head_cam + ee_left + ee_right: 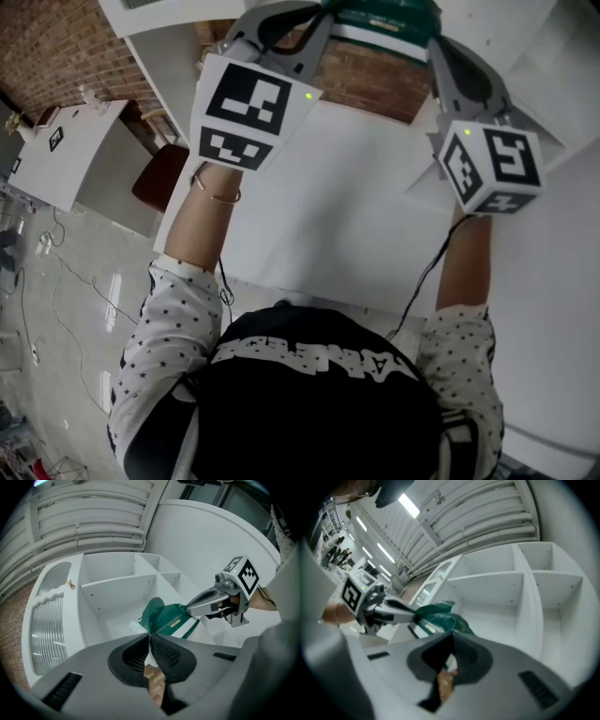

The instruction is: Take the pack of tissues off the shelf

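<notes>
Shelving (pixel 117 581), white, beside brick wall (pixel 56 47); pale floor (pixel 84 300)

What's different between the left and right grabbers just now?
The left gripper pinches the green pack of tissues at its left end; the right gripper pinches its right end. A bracelet sits behind the left gripper; a black cable trails from the right gripper. Both are shut on it.

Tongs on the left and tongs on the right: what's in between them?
The green pack of tissues, with the left tongs and the right tongs each shut on one end. The head view shows it best.
</notes>
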